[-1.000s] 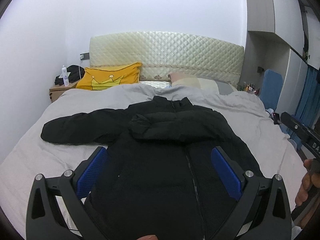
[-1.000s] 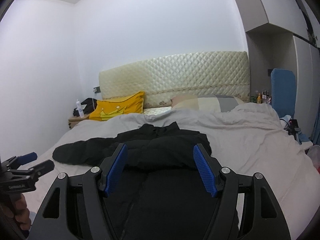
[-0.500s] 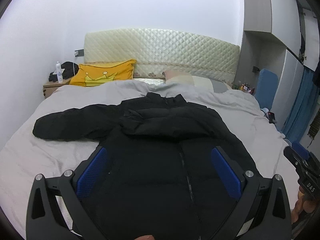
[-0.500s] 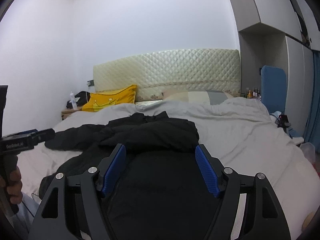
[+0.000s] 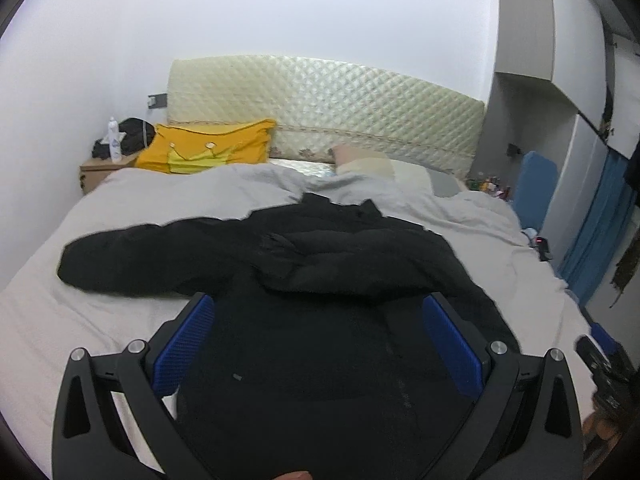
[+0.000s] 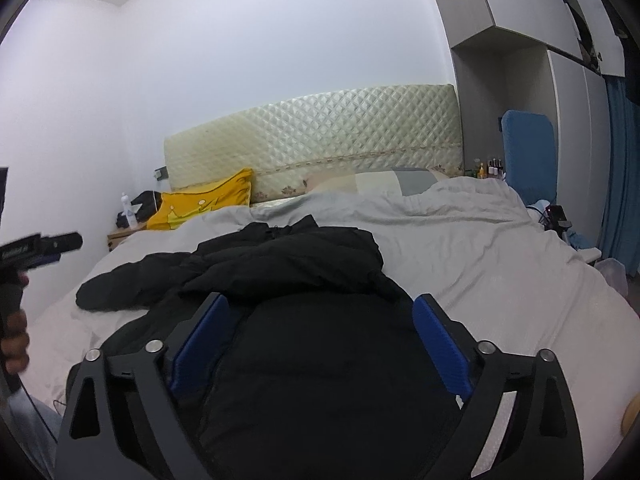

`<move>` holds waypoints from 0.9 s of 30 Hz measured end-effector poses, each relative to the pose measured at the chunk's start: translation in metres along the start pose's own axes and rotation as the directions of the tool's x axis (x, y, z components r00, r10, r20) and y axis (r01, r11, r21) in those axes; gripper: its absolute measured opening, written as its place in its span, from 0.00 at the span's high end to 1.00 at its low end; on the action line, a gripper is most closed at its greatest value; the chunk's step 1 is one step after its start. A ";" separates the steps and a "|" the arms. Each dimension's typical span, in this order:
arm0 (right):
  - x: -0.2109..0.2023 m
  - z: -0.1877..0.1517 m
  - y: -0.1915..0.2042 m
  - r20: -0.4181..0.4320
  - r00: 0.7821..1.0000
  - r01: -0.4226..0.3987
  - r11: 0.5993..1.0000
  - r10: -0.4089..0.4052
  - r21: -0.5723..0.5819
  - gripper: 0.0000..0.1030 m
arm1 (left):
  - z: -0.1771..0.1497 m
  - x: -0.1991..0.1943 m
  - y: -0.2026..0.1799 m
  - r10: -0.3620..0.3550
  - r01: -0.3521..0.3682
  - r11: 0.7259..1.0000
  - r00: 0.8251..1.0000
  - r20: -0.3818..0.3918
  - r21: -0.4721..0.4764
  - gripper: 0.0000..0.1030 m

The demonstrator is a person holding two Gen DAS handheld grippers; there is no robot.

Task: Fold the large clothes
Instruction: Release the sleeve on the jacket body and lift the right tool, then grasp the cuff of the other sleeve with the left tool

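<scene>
A large black puffer jacket (image 5: 320,320) lies front up on the bed, collar toward the headboard. Its right sleeve is folded across the chest (image 5: 352,256); its left sleeve (image 5: 132,256) stretches out to the left. My left gripper (image 5: 316,312) is open and empty above the jacket's lower body. My right gripper (image 6: 320,312) is open and empty above the same jacket (image 6: 304,272). The left gripper also shows at the left edge of the right wrist view (image 6: 36,248).
The bed has a grey-white duvet (image 5: 500,248) and a quilted cream headboard (image 5: 320,108). A yellow pillow (image 5: 208,152) and a nightstand with a bottle (image 5: 114,140) stand at the far left. A blue chair (image 6: 528,156) and wardrobe are at the right.
Both grippers have shifted slightly over the jacket's lower part and stay open. The jacket has not moved.
</scene>
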State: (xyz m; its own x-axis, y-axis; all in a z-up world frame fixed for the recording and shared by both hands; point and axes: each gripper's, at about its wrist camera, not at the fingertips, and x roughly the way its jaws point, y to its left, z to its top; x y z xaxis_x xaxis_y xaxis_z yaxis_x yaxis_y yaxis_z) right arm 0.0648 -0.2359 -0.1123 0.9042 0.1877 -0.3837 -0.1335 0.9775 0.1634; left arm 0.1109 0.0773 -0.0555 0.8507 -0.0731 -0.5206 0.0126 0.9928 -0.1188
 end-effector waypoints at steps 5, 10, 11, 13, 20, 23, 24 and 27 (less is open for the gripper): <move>0.002 -0.002 0.003 -0.002 1.000 -0.012 1.000 0.012 -0.011 0.04 | 0.026 0.012 0.041 0.079 -0.079 0.997 0.997 -0.006 0.015 0.00; 0.003 -0.003 0.006 0.007 1.000 -0.010 1.000 0.010 -0.015 0.02 | 0.057 0.023 0.096 0.119 -0.120 0.992 0.992 -0.037 -0.040 0.00; 0.004 -0.003 0.006 0.005 1.000 -0.009 1.000 0.009 -0.016 0.02 | 0.063 0.025 0.108 0.130 -0.132 0.990 0.991 -0.036 -0.056 0.00; 0.006 -0.004 0.007 0.004 1.000 -0.008 1.000 0.008 -0.022 0.02 | 0.071 0.029 0.127 0.156 -0.159 0.985 0.987 -0.044 -0.066 0.00; 0.011 -0.004 0.010 0.007 1.000 -0.015 0.999 0.016 -0.035 0.00 | 0.076 0.066 0.195 0.213 -0.221 0.972 0.972 -0.100 -0.078 0.00; 0.017 -0.007 0.014 -0.016 1.000 -0.018 0.999 0.017 -0.045 0.00 | 0.067 0.082 0.231 0.221 -0.237 0.963 0.967 -0.131 -0.127 0.00; 0.019 -0.007 0.014 -0.022 1.000 -0.017 0.999 0.016 -0.046 0.00 | 0.065 0.084 0.240 0.223 -0.242 0.960 0.965 -0.139 -0.141 0.00; 0.027 -0.008 0.016 -0.042 0.999 -0.018 0.999 0.017 -0.039 0.00 | 0.052 0.095 0.274 0.214 -0.253 0.940 0.959 -0.183 -0.227 0.00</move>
State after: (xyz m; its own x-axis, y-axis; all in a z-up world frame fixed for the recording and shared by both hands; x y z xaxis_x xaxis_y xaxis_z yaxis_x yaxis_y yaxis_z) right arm 0.0838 -0.2148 -0.1272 0.8838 0.2077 -0.4191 -0.1655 0.9769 0.1351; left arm 0.2225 0.3473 -0.0936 0.7228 0.1255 -0.6796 -0.3228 0.9308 -0.1714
